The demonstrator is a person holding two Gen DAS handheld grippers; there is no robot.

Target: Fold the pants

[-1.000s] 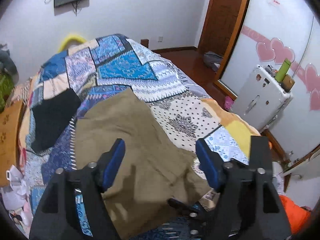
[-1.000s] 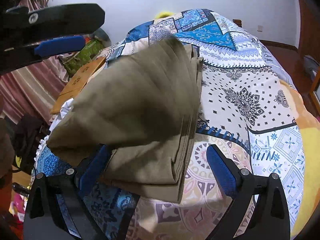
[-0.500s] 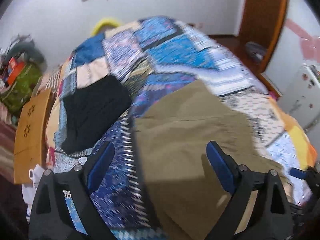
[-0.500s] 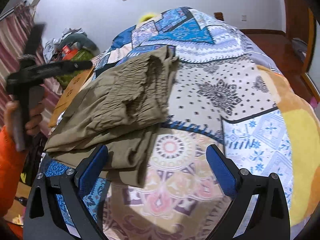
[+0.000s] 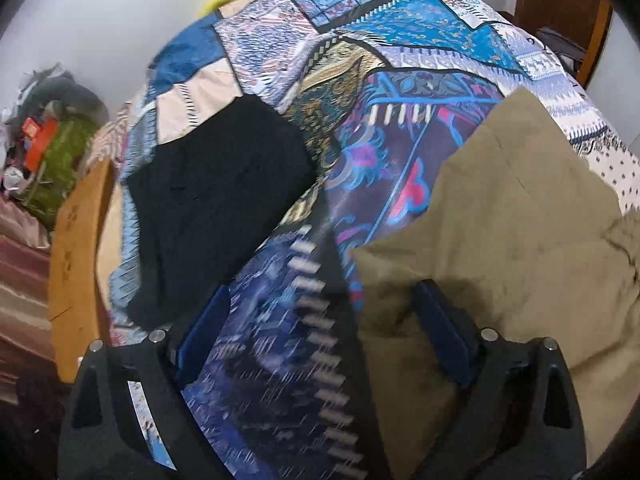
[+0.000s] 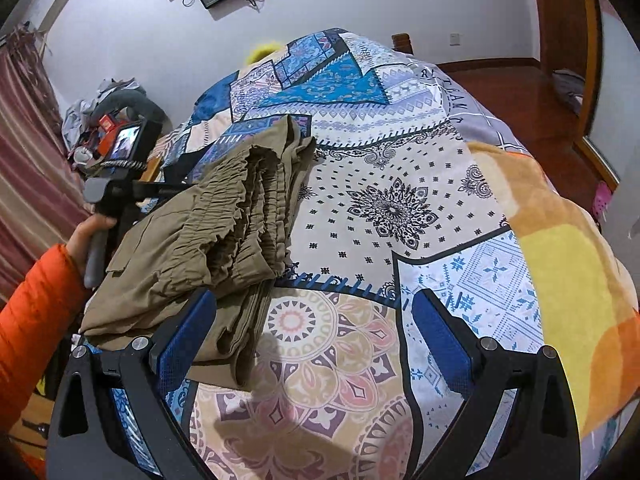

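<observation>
Olive pants point(image 6: 208, 240) lie folded in a stack on the patchwork quilt point(image 6: 400, 208), the gathered waistband on top. In the left wrist view the pants point(image 5: 500, 240) fill the right side. My left gripper point(image 5: 322, 334) points steeply down at the quilt, open, with only bedding between its pads; the right pad point(image 5: 440, 332) hangs over the pants' left edge. My right gripper point(image 6: 314, 340) is open above the quilt with nothing between its pads. Its left pad point(image 6: 188, 340) hovers over the near corner of the pants.
A folded black garment point(image 5: 216, 208) lies on the quilt left of the pants. A wooden bed board point(image 5: 76, 264) runs along the left edge, with clutter point(image 5: 52, 148) beyond. A hand point(image 6: 92, 228) and orange sleeve point(image 6: 32, 320) show at left. The wooden floor point(image 6: 520, 92) lies to the right.
The pants dropped from a raised drape onto the bed as a folded stack. My left gripper swung down and left, its jaws widened, and the black garment came to centre. The right gripper shifted slightly.
</observation>
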